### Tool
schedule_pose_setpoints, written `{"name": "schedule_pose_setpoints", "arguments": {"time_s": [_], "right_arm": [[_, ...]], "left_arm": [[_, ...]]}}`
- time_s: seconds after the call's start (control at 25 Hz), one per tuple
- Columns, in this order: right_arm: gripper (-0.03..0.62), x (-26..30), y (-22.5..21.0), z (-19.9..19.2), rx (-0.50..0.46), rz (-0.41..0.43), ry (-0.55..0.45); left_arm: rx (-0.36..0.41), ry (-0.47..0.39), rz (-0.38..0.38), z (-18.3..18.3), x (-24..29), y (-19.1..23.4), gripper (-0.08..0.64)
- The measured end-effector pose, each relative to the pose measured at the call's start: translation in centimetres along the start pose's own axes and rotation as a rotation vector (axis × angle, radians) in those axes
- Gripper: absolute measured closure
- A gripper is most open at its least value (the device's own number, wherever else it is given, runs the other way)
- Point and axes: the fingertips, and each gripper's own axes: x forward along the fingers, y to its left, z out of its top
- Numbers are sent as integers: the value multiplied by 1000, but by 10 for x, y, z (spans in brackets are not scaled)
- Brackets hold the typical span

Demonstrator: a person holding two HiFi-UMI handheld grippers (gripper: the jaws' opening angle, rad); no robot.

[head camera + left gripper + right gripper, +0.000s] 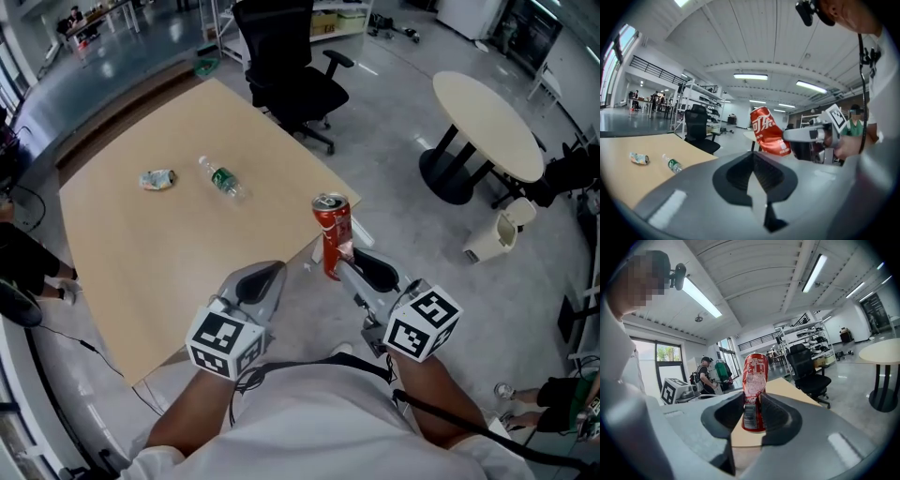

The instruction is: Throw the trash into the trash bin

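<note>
Tabletop behind can, between right jaws

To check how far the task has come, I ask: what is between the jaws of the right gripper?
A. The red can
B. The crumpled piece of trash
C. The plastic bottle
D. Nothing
A: in the right gripper view the red can stands upright, clamped in the right gripper, while the plastic bottle and the crumpled piece of trash lie on the table.
</note>
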Motion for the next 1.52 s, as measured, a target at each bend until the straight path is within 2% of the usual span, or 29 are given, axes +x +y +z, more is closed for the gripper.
{"name": "schedule_pose_setpoints", "arguments": {"time_s": [0.32,0.52,0.76,1.04,1.52], "right_arm": [[483,-60,-58,20,9,-85,-61],[483,-104,-88,23,21,-167,-85],[483,-164,-124,24,23,-274,-114],[483,-241,-157,24,8,-395,-145],[483,-342,-187,-1,85,-641,-232]], "left_arm": [[31,14,-105,17,65,-58,552],[13,24,-183,26,101,-89,552],[55,35,-283,30,146,-141,552],[94,52,-428,28,193,-226,552],[181,109,-651,18,239,-318,552]]}}
